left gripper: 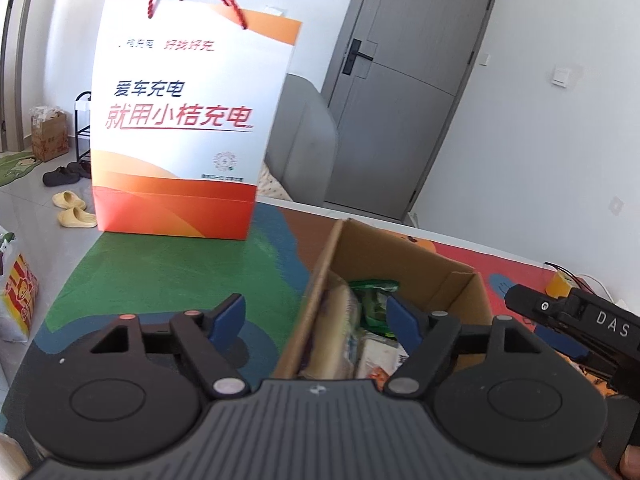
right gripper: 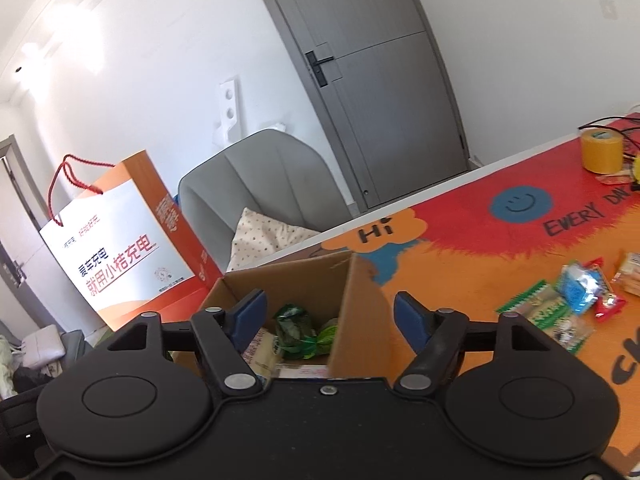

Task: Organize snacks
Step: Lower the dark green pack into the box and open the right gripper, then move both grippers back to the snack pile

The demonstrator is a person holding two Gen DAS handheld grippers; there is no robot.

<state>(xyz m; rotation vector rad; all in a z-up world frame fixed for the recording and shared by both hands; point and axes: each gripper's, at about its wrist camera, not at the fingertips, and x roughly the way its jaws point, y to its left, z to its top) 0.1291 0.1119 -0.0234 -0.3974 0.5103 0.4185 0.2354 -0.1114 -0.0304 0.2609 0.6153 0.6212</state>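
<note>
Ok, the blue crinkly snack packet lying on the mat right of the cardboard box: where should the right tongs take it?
Grip the blue crinkly snack packet across its middle, from above. It lies flat, partly overlapping the green-and-white packet, with a red wrapper beside it.

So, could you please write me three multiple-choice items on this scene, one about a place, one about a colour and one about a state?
1. Where do the loose snack packets lie?
A. On the table mat, to the right of the cardboard box
B. Inside the paper gift bag
C. On the grey chair

2. What colour are the gift bag's rope handles?
A. Blue
B. Red
C. White

3. How do the right gripper's jaws stand?
A. Closed on a green packet
B. Closed on the box wall
C. Apart, holding nothing

Answers:
1 A: they are spread on the mat beside the cardboard box.
2 B: red cord loops rise from the gift bag.
3 C: the right gripper shows its blue pads spread, with nothing between them.
</note>
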